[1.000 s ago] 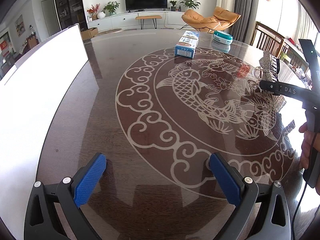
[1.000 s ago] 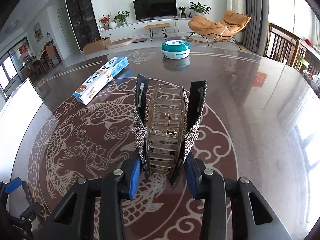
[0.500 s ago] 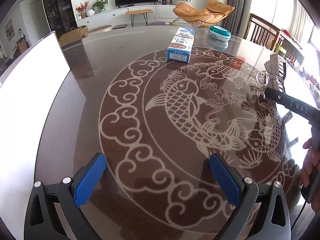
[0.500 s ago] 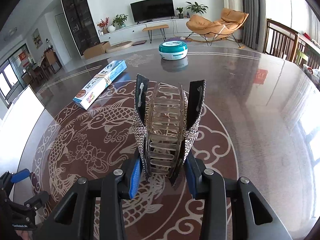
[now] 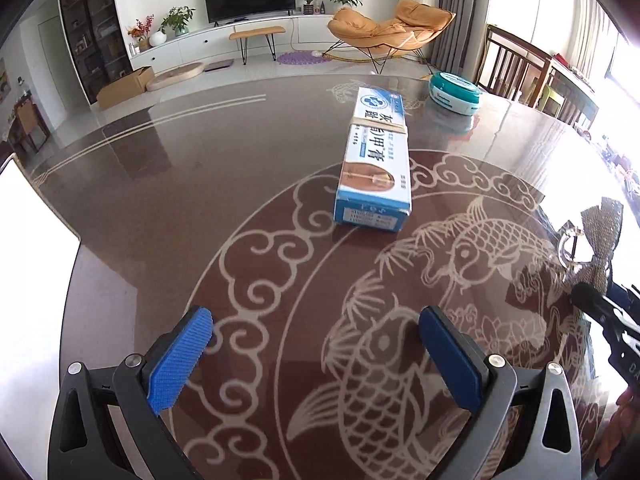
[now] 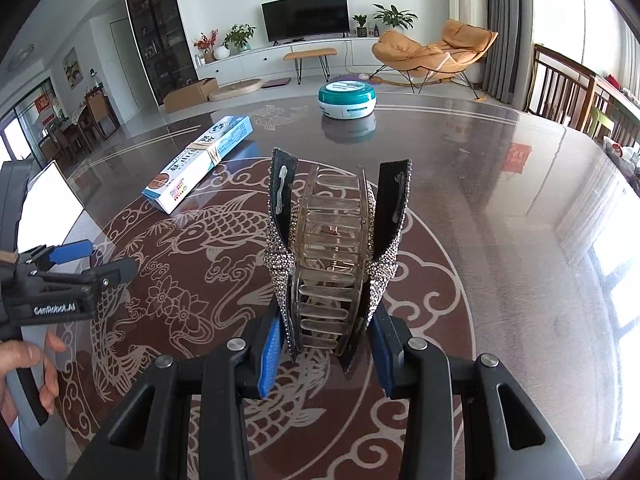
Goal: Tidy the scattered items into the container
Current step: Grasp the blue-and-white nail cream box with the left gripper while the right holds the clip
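Since 1 second ago the left gripper (image 5: 314, 354) has travelled across the dark glossy table with the pale carp inlay (image 5: 168, 184), so the long blue-and-white cardboard box bound with a rubber band (image 5: 376, 160) now sits straight ahead of it instead of far off. The right gripper (image 6: 324, 354) has not shifted.

Nearest, the left gripper's blue pads (image 5: 180, 360) stand wide apart with nothing between them, released. The right gripper is clenched on the rhinestone-covered hair claw with clear plastic teeth (image 6: 334, 256), held clear above the table, its wings sticking up past the fingers. The grip sits low on the claw, so a quick swing could twist it loose or spring it open.

Further out lies the box, flat, its near end toward the left gripper. It looks wider than it is tall, so a grab across the width needs the jaws fully spread, and on this slick top a glancing touch would probably slide it away. The 2 grippers are near one another, so crossing paths is a risk.

Farthest, the round teal-lidded white tub (image 5: 455, 94) sits near the table's far rim, where a push could send it over. The white container (image 5: 28, 280) rises along the left edge; open table lies between it and everything else.
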`<action>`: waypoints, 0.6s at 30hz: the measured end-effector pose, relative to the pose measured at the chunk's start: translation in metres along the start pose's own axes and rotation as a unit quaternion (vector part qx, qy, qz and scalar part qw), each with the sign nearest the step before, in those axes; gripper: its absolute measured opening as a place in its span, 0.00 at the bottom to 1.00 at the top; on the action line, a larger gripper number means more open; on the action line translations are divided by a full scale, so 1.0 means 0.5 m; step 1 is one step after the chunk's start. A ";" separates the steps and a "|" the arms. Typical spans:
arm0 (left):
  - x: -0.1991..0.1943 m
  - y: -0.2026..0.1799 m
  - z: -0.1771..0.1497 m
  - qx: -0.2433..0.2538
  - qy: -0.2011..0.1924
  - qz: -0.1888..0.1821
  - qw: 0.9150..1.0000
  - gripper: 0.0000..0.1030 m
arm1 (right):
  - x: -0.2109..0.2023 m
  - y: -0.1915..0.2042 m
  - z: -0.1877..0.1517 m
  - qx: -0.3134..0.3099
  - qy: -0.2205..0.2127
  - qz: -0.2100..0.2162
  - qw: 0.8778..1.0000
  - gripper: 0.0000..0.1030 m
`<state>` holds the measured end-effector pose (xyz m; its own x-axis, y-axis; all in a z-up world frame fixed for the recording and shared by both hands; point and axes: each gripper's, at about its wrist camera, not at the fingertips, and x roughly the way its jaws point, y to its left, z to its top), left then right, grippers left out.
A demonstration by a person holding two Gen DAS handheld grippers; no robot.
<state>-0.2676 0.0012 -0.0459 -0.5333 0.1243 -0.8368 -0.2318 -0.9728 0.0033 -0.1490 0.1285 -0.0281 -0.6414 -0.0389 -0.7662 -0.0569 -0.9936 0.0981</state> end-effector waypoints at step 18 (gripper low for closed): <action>0.108 -0.078 0.182 0.033 0.005 -0.019 0.999 0.98 | -0.002 0.002 0.001 0.004 -0.001 0.004 1.000 0.38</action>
<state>-0.3614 0.0637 -0.0415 -0.5144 0.1584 -0.8428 -0.3043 -0.9525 0.0067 -0.1486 0.1278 -0.0270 -0.6432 -0.0475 -0.7643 -0.0570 -0.9923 0.1097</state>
